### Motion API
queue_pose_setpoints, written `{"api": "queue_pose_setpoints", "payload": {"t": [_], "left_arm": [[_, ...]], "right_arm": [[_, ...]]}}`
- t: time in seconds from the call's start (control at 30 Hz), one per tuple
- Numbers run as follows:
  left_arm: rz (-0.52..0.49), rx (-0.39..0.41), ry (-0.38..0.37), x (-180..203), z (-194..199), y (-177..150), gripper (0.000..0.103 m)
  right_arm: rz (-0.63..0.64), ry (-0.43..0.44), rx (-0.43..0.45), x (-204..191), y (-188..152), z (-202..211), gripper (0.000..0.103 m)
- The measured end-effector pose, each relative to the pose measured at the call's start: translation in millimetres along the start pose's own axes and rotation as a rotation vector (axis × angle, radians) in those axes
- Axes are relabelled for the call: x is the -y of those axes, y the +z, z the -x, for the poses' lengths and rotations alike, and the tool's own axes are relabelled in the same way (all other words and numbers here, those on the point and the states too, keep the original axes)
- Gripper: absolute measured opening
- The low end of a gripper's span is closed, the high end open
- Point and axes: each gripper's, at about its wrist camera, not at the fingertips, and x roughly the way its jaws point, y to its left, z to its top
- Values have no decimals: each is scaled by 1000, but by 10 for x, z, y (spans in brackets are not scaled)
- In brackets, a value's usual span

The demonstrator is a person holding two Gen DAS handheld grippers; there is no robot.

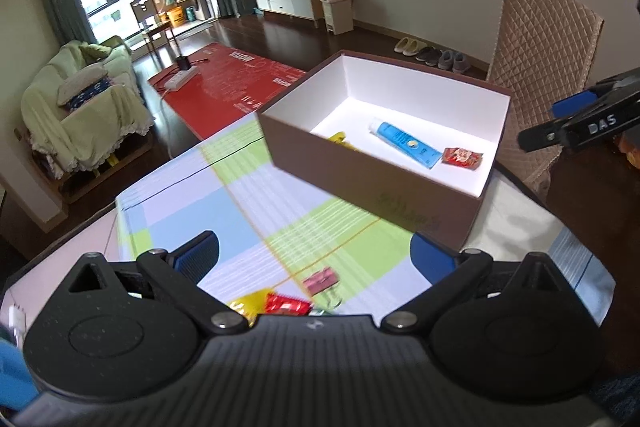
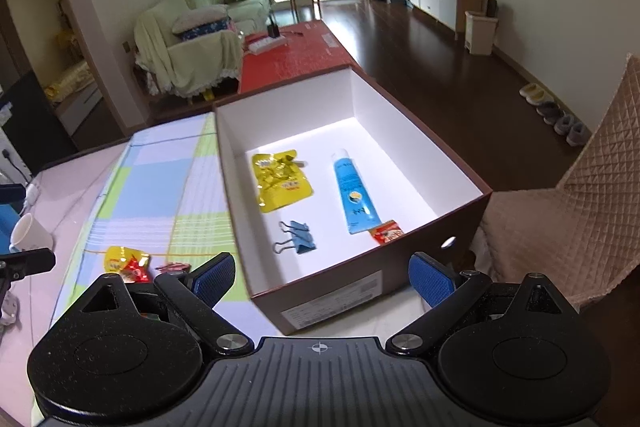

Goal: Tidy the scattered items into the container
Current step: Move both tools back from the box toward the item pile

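A brown box with a white inside (image 1: pixel 400 195) (image 2: pixel 280 267) stands on the checked tablecloth. Inside lie a yellow pouch (image 2: pixel 282 181), a blue tube (image 2: pixel 354 197) (image 1: pixel 404 143), a blue binder clip (image 2: pixel 298 237) and a small red packet (image 2: pixel 387 231) (image 1: pixel 462 159). On the cloth left of the box lie a yellow packet (image 2: pixel 116 259) (image 1: pixel 244 305), a red packet (image 2: pixel 136 271) (image 1: pixel 286 305) and a pink binder clip (image 1: pixel 320 281) (image 2: pixel 172 267). My left gripper (image 1: pixel 316 255) is open above these loose items. My right gripper (image 2: pixel 322 275) is open over the box's near wall, holding nothing.
A white cup (image 2: pixel 28 233) stands on the table at the far left. A quilted chair (image 1: pixel 540 67) (image 2: pixel 580 207) stands right of the box. Beyond the table edge are dark floor, a red mat (image 1: pixel 232 83) and a covered sofa (image 2: pixel 192 39).
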Motion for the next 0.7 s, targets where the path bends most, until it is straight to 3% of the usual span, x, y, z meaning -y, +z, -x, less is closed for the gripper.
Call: {"api": "queue_pose_setpoints", "payload": {"t": [0.37,0.7], "left_arm": [[83,-55,24,-453,337,-685,101],[194,-150,-30,-582,362,-1340,101]], "right_arm": [[98,66,66,-433,-424,207,96],[234,186,-9,-975,-896,-84,96]]}}
